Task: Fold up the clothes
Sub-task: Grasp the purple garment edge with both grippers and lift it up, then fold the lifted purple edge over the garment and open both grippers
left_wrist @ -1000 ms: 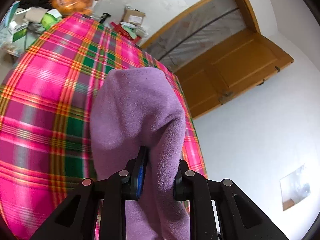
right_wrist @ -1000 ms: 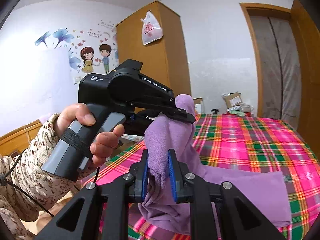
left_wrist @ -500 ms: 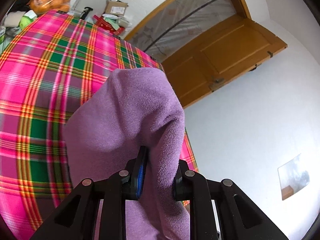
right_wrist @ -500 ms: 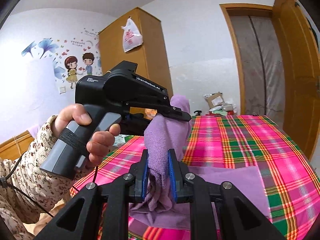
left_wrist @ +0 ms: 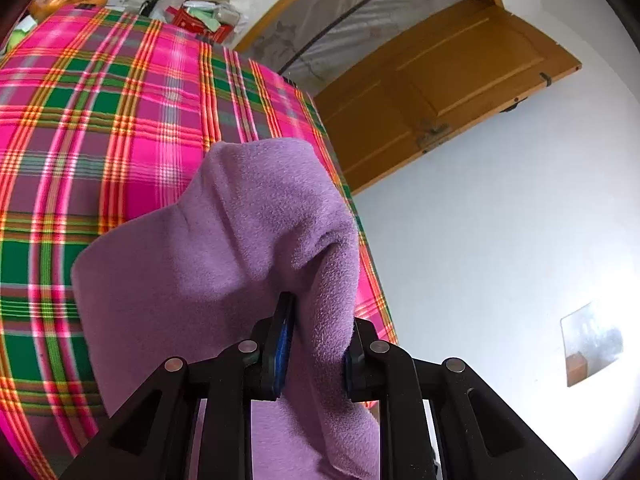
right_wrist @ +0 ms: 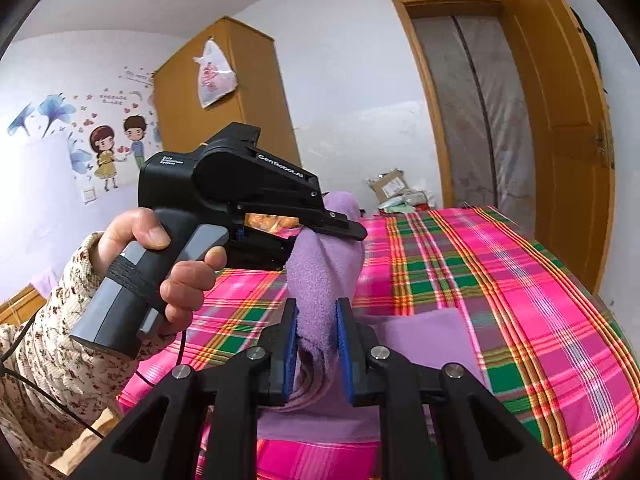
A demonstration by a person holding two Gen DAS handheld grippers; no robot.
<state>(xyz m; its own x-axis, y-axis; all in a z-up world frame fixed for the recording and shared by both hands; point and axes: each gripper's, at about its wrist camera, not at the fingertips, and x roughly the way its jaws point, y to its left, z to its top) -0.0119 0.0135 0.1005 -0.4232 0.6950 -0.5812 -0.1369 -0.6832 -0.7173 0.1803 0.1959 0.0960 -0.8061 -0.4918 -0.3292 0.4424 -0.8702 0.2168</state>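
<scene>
The purple fleece cloth (left_wrist: pixel 224 272) is lifted off the plaid bedspread (left_wrist: pixel 100 120) at one edge, pinched in both tools. In the left wrist view the left gripper (left_wrist: pixel 316 344) has its jaws nearly closed on a thick bunch of the fleece, which rises beyond the jaws in a hump and drapes down toward the bedspread. In the right wrist view the right gripper (right_wrist: pixel 317 340) likewise has its jaws narrowed onto a gathered fold of the same cloth. The left tool shows in that view too, held by a hand (right_wrist: pixel 160 264) in a flowered sleeve, gripping the cloth just beyond the right gripper's hold.

The two holds sit very close together on the cloth, with the left one slightly farther from the right camera. The rest of the cloth lies flat on the bedspread, spreading away from the right gripper toward the door (right_wrist: pixel 568 120). I judge that the lifted edge is being carried over the flat part, so the fold runs toward the door side, with both grippers equally placed to lay it down.

The near part of the cloth is hidden beneath both tools. What sort of garment it is cannot be told.
</scene>
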